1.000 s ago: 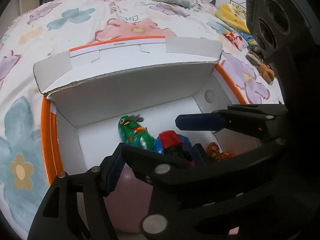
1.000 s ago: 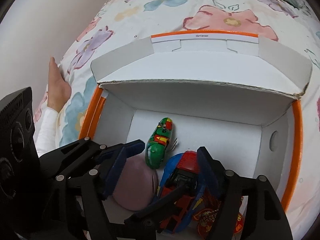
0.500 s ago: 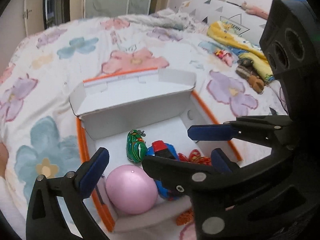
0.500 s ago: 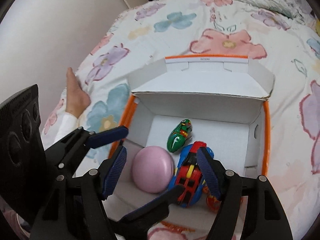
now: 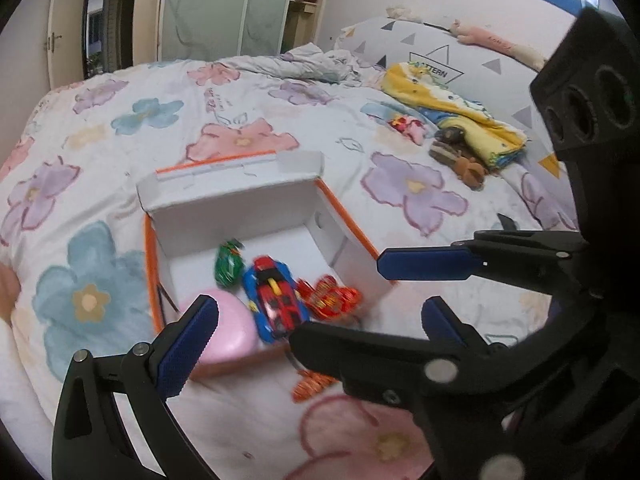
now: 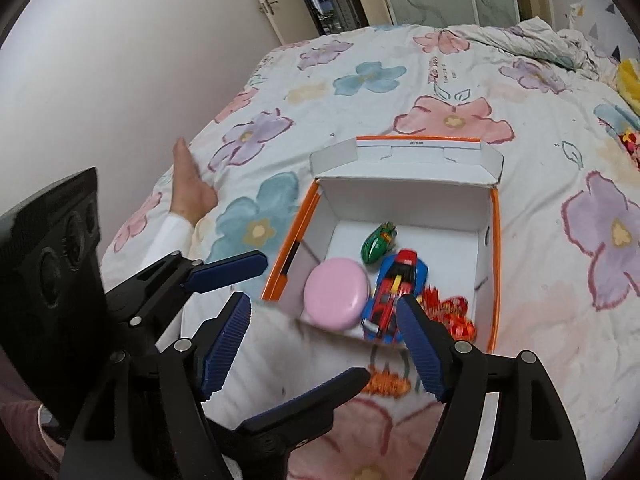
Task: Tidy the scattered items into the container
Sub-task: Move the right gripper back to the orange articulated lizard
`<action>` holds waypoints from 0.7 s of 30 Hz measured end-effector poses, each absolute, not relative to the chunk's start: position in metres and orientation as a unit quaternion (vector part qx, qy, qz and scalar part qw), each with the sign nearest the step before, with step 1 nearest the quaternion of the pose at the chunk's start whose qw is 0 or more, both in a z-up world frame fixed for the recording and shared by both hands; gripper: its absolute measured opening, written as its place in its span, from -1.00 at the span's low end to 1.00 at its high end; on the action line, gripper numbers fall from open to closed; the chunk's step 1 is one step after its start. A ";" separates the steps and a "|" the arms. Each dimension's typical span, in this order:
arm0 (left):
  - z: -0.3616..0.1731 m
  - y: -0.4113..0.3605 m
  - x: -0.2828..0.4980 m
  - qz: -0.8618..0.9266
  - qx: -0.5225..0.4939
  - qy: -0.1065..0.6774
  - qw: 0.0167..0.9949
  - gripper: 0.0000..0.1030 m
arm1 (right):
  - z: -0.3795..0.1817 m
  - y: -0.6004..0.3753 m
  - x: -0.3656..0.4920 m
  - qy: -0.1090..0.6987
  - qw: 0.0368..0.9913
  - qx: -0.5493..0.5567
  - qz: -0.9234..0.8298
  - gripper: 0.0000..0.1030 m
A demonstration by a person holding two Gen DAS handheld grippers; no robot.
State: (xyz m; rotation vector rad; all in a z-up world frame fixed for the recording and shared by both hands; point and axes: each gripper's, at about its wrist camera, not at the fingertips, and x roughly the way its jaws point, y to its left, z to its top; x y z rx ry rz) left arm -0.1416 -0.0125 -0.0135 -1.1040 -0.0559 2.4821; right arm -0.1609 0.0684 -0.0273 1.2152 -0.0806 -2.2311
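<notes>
box [image 6: 486, 236] sits open on the bedspread [image 6: 400, 80], lid folded back at 12 o'clock. inside: pink ball [image 6: 336, 299] at 7 o'clock, green toy [image 6: 377, 243] near centre, red-blue car [image 6: 394, 294] at 6 o'clock, red-gold trinket [image 6: 456, 314] at 5 o'clock

left gripper [image 5: 316, 288] is released, jaws wide, nothing between them. right gripper [image 6: 324, 340] jaws have just been opening a little further; nothing held, car only seen past one finger

orange tassel [image 6: 386, 384] is seen outside the box, on the bedspread just past the 6 o'clock wall; blurred, cannot tell if it is joined to the trinket. judged the likely remaining item

handling, judged: tassel light, soft, floppy, not fragile; it should be pinched at the thick bunched middle, threads likely to slip or snag on the bedspread. ball smooth and prone to roll if the box is bumped. box card is thin, walls likely to flex if pushed
</notes>
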 end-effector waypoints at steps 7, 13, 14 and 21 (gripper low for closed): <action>-0.036 0.000 -0.114 0.887 -0.405 -0.020 0.222 0.99 | -0.044 0.080 -0.128 -0.020 0.289 0.465 -0.837 0.46; -0.071 0.012 -0.101 0.874 -0.420 -0.011 0.243 0.99 | -0.072 0.095 -0.120 -0.017 0.269 0.484 -0.833 0.46; -0.076 0.013 -0.100 0.873 -0.423 -0.008 0.244 0.99 | -0.079 0.097 -0.121 -0.021 0.265 0.490 -0.830 0.46; -0.111 0.016 -0.107 0.862 -0.437 -0.005 0.256 0.99 | -0.131 0.103 -0.130 -0.032 0.255 0.534 -0.806 0.45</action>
